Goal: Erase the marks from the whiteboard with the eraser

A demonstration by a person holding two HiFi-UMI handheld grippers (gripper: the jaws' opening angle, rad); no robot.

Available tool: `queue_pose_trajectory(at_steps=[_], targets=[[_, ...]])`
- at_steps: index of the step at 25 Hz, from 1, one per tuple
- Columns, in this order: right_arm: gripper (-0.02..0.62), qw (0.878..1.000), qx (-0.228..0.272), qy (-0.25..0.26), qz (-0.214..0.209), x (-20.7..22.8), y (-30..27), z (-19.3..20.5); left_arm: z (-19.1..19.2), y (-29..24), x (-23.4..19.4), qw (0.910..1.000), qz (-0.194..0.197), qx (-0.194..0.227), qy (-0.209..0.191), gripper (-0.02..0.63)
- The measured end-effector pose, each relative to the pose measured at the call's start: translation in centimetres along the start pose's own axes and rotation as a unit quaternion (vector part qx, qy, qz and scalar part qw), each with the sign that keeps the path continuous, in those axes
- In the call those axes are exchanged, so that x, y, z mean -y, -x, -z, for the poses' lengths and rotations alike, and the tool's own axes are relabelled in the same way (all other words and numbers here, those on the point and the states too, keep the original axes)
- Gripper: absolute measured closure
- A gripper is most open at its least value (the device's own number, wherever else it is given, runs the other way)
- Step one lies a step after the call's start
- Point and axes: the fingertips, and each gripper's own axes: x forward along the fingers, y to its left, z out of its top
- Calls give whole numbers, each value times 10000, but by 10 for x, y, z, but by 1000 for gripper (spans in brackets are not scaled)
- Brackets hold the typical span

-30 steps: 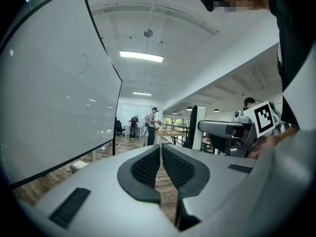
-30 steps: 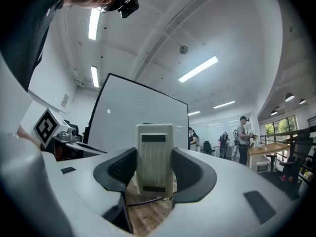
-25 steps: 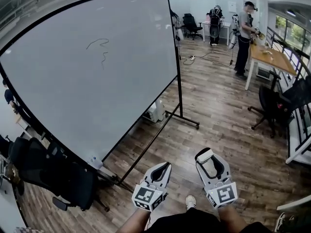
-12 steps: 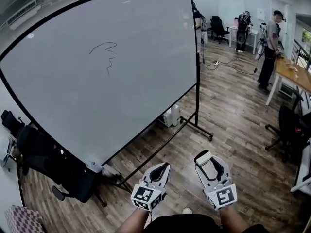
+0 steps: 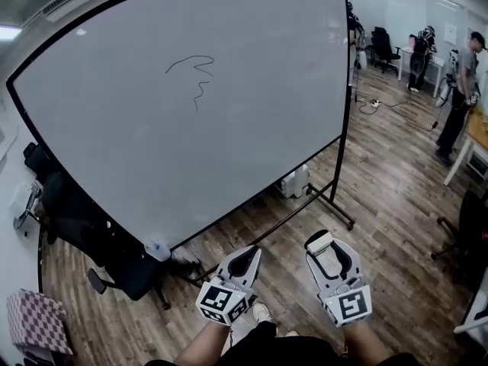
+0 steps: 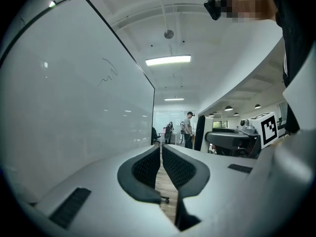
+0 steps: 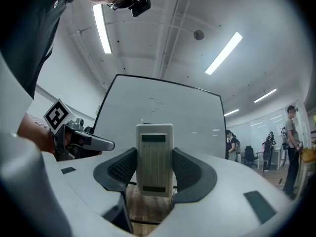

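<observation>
A large whiteboard (image 5: 229,128) on a wheeled black frame stands ahead and to the left. A thin dark squiggle (image 5: 195,75) is drawn in its upper middle; the squiggle (image 7: 154,104) also shows in the right gripper view. My right gripper (image 5: 320,242) is shut on a white eraser (image 7: 154,158), held upright between the jaws, low in the head view and well short of the board. My left gripper (image 5: 245,256) hangs beside it, shut with nothing between its jaws. The squiggle (image 6: 107,73) is faint in the left gripper view.
Black office chairs (image 5: 91,235) crowd under the board's left end, with a checkered cushion (image 5: 34,322) near them. A small bottle (image 5: 156,248) sits by the board's foot. A person (image 5: 460,101) stands far right by a wooden desk (image 5: 480,132). Cables lie on the wooden floor (image 5: 389,197).
The view has swung left and nearer the board, so the whiteboard now fills more of the frame. Both grippers hold the same low pose; the eraser stays gripped.
</observation>
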Motion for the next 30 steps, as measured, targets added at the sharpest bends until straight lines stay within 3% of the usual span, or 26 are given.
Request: queue_pose_trajectory(at_steps=[8,17,22,30], targets=[[348,9994,209,202,-202,-2,-78,-14,-18,-14,-64,9982,-450,236,-309,578],[347,9974,434,73,-575,-12,-195,-28,-51,-35,-162,9945,-823,601,-233,578],[347,9916,554,588,-1006,-44,-258,-34,-63,-38,-205,9921,-967,704,-382,578],[348,9809,716,1213,-1340,-85,-329,-59,-85,-28,-253,9883,-1054,961,-546,578]])
